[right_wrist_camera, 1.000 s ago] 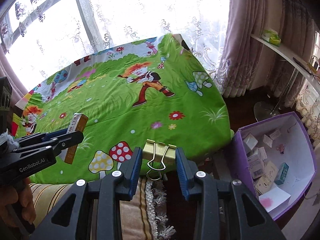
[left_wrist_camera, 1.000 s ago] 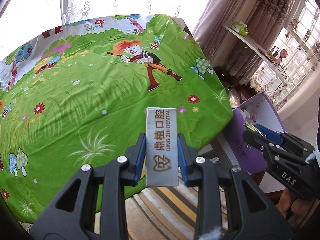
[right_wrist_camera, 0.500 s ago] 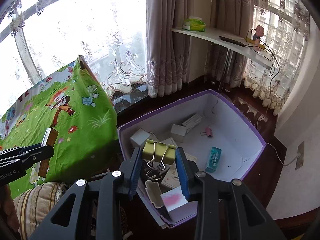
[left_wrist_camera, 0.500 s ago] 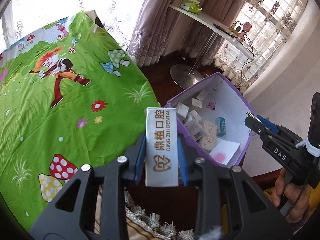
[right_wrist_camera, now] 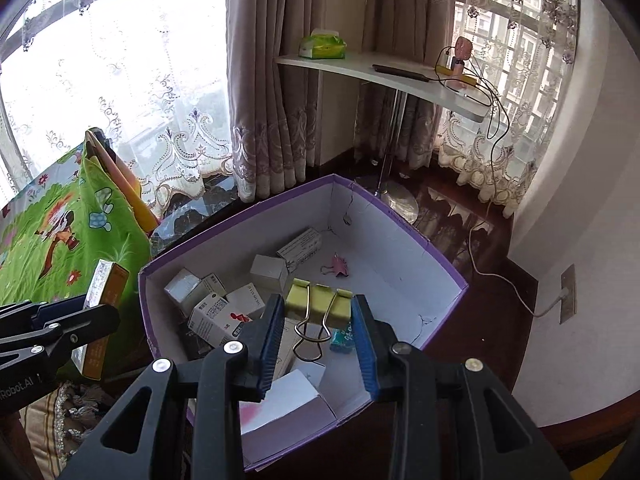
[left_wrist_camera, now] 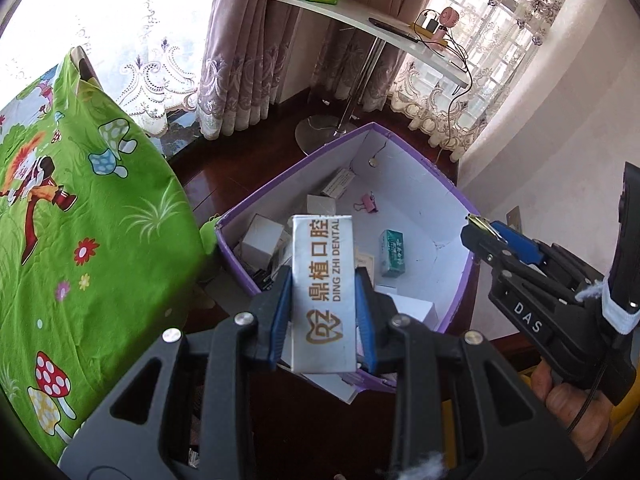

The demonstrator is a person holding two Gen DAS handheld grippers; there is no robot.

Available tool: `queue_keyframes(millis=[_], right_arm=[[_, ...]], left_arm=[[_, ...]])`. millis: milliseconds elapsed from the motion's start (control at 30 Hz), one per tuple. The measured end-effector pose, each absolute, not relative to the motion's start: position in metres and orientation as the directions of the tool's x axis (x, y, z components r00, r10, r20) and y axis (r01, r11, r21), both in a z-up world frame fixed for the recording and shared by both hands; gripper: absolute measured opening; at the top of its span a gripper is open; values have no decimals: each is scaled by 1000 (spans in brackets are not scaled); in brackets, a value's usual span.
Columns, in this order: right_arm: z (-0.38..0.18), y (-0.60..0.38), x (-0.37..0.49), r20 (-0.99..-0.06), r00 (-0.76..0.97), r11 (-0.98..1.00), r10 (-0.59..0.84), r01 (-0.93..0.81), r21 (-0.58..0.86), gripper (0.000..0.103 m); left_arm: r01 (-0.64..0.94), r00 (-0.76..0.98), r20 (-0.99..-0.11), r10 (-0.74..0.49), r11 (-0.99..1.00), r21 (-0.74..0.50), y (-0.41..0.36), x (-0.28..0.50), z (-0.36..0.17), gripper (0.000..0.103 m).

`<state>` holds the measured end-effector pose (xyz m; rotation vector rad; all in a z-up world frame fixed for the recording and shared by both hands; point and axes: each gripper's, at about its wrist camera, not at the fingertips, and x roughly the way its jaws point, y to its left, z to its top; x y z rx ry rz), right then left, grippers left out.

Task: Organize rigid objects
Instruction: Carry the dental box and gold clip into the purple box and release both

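My left gripper (left_wrist_camera: 323, 304) is shut on a silver box printed DING ZHI DENTAL (left_wrist_camera: 322, 280), held above the near rim of a purple cardboard box (left_wrist_camera: 304, 160). My right gripper (right_wrist_camera: 318, 322) is shut on a yellow binder clip (right_wrist_camera: 318, 304) and hovers over the same purple box (right_wrist_camera: 240, 216). The box holds several small cartons, a teal packet (left_wrist_camera: 392, 254) and a pink binder clip (right_wrist_camera: 338, 266). The right gripper also shows at the right of the left wrist view (left_wrist_camera: 480, 232). The left gripper with its box shows at the left of the right wrist view (right_wrist_camera: 100, 312).
A table under a green cartoon cloth (left_wrist_camera: 80, 220) stands left of the purple box. A white shelf on a metal pole (right_wrist_camera: 384, 76) and curtains stand behind it. The floor is dark wood. A wall socket with a cable (right_wrist_camera: 566, 294) is at the right.
Both grippers have swung right, away from the green table, and now sit over the purple box, closer and lower than before. Each keeps hold of its object.
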<state>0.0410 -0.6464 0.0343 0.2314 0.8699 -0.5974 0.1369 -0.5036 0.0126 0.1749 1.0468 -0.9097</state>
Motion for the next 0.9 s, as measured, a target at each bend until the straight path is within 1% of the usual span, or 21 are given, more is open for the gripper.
queue_keyframes(millis=[633,700,733,767,800,867,900], right_arm=[[31,-661,36,-764,476,783,-436,620,-60,35],[32,-662,38,-759,473,779,-447,624,-70,36],[31,-663,40,-758,471,777,-452,625,-74,37],[29,-665,41,-761,465,774,-452,629,-75,43],[28,-667,42,-768,460,771,-446,633,-69,50],[26,-669,42,-775,460,768,-433,639,-50,54],[27,-669,40,-777,456,765,-435,642,-51,55]], left_arm=[[733,177,-805,-566,621,-276,-529,141,3,34],[742,177,-805,-566,615,-269,-534,141,3,49],[739,178,-807,-563,618,-269,-536,143,2,69],[734,184,-807,-561,624,-267,-536,145,2,82],[733,189,-807,-560,627,-264,-537,146,2,82],[744,175,-816,-551,617,-257,-536,143,1,82],[751,168,-823,-542,611,-249,-535,141,0,82]])
